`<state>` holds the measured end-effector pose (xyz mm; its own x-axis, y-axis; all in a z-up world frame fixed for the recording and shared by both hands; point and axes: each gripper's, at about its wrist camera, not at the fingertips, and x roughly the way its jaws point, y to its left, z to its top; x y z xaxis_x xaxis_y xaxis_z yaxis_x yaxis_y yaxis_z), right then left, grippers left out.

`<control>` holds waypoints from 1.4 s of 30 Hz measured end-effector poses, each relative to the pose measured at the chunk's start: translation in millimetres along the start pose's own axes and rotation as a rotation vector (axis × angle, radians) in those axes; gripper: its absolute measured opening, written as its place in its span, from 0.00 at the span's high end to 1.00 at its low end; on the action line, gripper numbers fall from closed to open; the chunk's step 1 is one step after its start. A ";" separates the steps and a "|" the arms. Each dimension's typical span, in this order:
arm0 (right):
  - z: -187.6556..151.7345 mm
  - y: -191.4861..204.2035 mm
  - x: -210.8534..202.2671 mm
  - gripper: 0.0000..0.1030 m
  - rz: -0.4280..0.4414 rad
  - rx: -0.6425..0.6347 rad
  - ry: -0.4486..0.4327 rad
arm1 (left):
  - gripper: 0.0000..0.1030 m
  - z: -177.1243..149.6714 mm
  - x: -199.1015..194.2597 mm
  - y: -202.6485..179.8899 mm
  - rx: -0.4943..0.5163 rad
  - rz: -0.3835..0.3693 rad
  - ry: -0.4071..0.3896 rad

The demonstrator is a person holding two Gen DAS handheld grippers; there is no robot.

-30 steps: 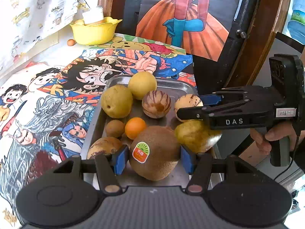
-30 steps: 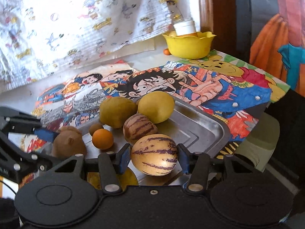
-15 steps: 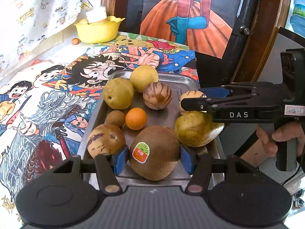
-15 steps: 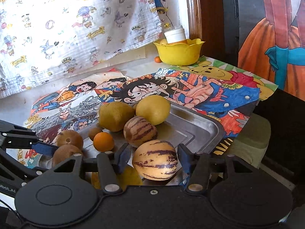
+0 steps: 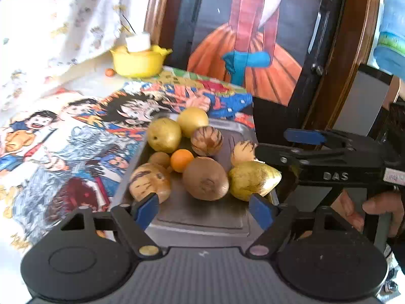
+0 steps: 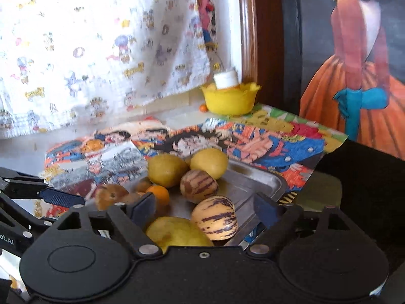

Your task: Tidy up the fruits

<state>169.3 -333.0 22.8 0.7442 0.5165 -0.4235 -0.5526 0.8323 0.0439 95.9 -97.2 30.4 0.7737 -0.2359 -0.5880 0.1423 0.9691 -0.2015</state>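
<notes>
Your left gripper (image 5: 205, 209) jaws are opening, clear of the brown kiwi (image 5: 205, 179); your right gripper (image 6: 203, 209) jaws are opening, striped melon (image 6: 214, 218) loose on the tray (image 6: 263, 181).

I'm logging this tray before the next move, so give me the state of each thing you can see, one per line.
left gripper: fingers opening, nothing between the pads
right gripper: fingers opening, striped melon ahead of them, not pressed
brown kiwi: released, resting on the tray
striped melon: released, resting on the tray
metal tray: flat on the cartoon cloth, holding the fruit
small orange: on the tray among the fruit
yellow bowl: upright, white-capped container inside
</notes>
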 end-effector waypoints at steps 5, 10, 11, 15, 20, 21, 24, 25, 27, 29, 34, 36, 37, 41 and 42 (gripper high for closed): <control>-7.3 29.1 -31.7 0.01 -0.062 0.003 -0.064 | 0.02 -13.6 -30.8 14.6 -0.037 0.065 -0.090; -24.0 60.2 -57.3 0.01 -0.112 0.057 -0.076 | 0.00 -27.7 -53.0 28.9 -0.071 0.133 -0.153; -27.5 65.5 -60.4 0.01 -0.118 0.067 -0.072 | 0.00 -30.7 -56.5 30.5 -0.066 0.147 -0.160; -40.7 85.1 -74.6 0.01 -0.124 0.105 -0.056 | 0.00 -42.0 -68.3 34.0 -0.041 0.204 -0.184; -51.6 105.1 -88.8 0.01 -0.146 0.117 -0.037 | 0.00 -58.1 -81.7 38.1 -0.031 0.229 -0.199; -53.7 108.5 -90.6 0.01 -0.148 0.123 -0.031 | 0.00 -60.6 -83.8 38.9 -0.029 0.231 -0.199; -60.2 118.6 -95.5 0.01 -0.148 0.123 -0.021 | 0.00 -67.8 -91.1 41.9 -0.025 0.236 -0.205; -62.1 121.8 -96.9 0.01 -0.151 0.121 -0.017 | 0.00 -69.9 -93.3 42.7 -0.024 0.236 -0.207; -64.3 126.0 -99.2 0.01 -0.153 0.117 -0.014 | 0.00 -72.7 -96.7 43.7 -0.021 0.241 -0.210; -65.1 129.6 -100.4 0.01 -0.156 0.118 -0.006 | 0.00 -75.1 -98.9 44.1 -0.015 0.243 -0.213; -66.2 130.5 -99.9 0.01 -0.149 0.131 0.013 | 0.00 -79.3 -101.5 43.2 0.013 0.258 -0.214; -66.9 130.5 -99.9 0.01 -0.144 0.132 0.015 | 0.00 -82.2 -101.6 42.8 0.022 0.263 -0.208; -67.0 130.8 -99.9 0.01 -0.144 0.131 0.015 | 0.00 -83.4 -102.0 43.4 0.021 0.262 -0.207; -66.7 130.2 -99.6 0.01 -0.143 0.132 0.015 | 0.00 -84.4 -102.9 45.6 0.013 0.263 -0.206; -66.9 130.1 -99.7 0.01 -0.143 0.132 0.016 | 0.00 -84.2 -103.0 45.9 0.011 0.263 -0.206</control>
<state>-1.9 -289.7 10.2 0.8052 0.3883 -0.4483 -0.3865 0.9169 0.1000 -29.2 -34.5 15.7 0.8933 0.0414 -0.4476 -0.0732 0.9958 -0.0541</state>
